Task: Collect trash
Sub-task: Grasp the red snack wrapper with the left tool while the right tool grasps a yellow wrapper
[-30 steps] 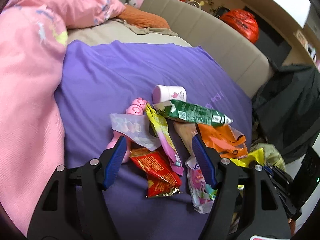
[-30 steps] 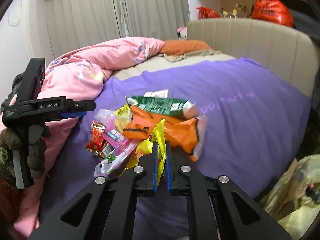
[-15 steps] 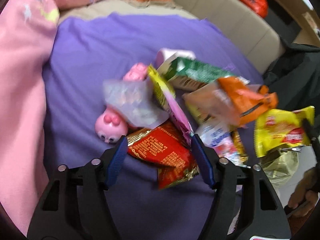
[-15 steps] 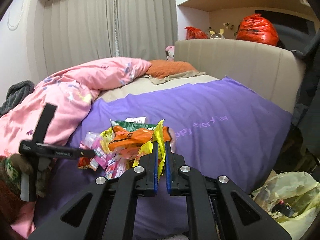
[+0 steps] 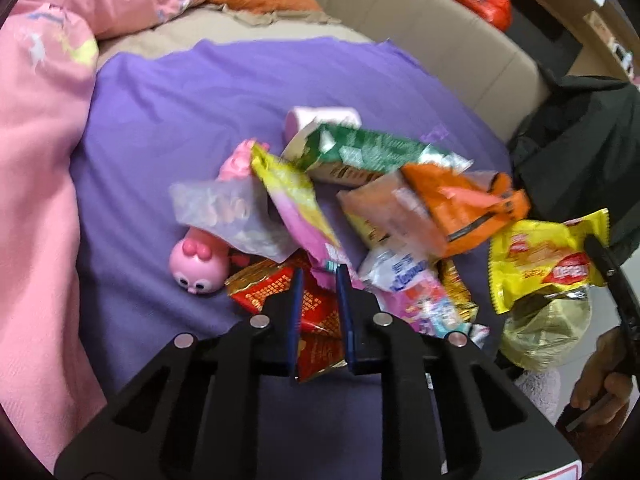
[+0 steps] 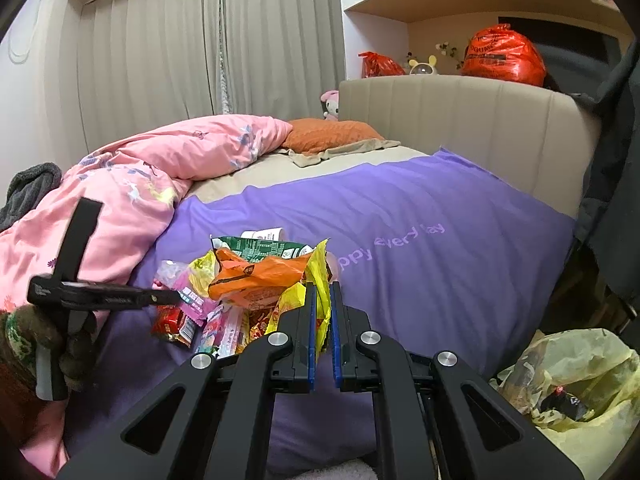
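Note:
A pile of snack wrappers lies on the purple blanket [image 5: 180, 112]. My left gripper [image 5: 318, 280] is shut on the red and gold wrapper [image 5: 280, 292], which lies low on the blanket. My right gripper [image 6: 322, 292] is shut on the yellow snack wrapper [image 6: 320, 280] and holds it above the bed edge; it also shows at the right of the left wrist view [image 5: 544, 256]. An orange wrapper [image 5: 460, 200], a green carton [image 5: 360, 152] and a pink and yellow wrapper [image 5: 300, 204] lie in the pile.
A pink toy [image 5: 196, 260] and a clear plastic bag [image 5: 228, 212] lie beside the pile. A pale yellow trash bag [image 6: 576, 380] sits on the floor right of the bed. A pink duvet [image 6: 132, 184] covers the left. The beige headboard [image 6: 460, 112] stands behind.
My left gripper has closed from wide open onto the red and gold wrapper. My right gripper has lifted the yellow wrapper up and back from the pile.

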A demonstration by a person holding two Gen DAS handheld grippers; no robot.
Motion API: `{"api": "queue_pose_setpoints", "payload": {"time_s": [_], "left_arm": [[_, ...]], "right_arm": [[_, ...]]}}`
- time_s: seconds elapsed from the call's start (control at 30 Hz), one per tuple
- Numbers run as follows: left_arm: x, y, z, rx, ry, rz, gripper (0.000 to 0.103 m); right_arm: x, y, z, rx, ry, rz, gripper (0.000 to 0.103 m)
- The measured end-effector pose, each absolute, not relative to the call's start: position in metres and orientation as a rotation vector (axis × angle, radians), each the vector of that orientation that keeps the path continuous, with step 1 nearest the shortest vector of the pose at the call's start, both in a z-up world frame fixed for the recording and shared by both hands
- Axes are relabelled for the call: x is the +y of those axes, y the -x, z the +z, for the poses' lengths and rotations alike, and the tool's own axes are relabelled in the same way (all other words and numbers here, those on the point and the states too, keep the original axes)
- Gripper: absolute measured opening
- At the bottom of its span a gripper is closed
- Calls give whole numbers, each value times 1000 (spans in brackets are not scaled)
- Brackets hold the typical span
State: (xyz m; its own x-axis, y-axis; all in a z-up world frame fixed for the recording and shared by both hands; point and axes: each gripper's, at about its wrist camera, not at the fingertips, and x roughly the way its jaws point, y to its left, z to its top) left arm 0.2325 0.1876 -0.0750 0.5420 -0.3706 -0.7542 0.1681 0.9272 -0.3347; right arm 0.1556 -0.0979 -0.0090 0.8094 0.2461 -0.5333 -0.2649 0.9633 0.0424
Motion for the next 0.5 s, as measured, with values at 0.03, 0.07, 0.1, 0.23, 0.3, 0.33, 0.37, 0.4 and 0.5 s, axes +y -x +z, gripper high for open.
{"api": "queue_pose_setpoints", "payload": {"time_s": [0.03,0.07,0.1,0.23,0.3,0.33,0.37,0.4,0.5], "left_arm": [[189,-231,-70,932,236,-336,16],[190,-230,-67,926,236,-342,18],[190,-230,-64,923,227,-337,32],[188,-232,-75,974,163,-258,56],[184,-234,-82,1002,169,-277,56],[182,-235,-85,1005,166,-277,56],[180,-237,-86,1002,161,-273,56],[179,-239,-88,1001,157,-262,56],[181,-243,-95,1022,180,-249,45]], "right_arm": [[-97,-155,-9,565,37,269,8],[-98,-154,-9,566,39,264,8],[-100,-153,-10,570,40,258,8],[-107,-149,-23,603,37,230,8],[-112,-147,-31,622,19,226,8],[-112,-147,-36,633,13,222,8],[-113,-146,-40,642,9,221,8],[-114,-146,-44,653,2,222,8],[-118,-145,-56,679,-24,224,8]]}}
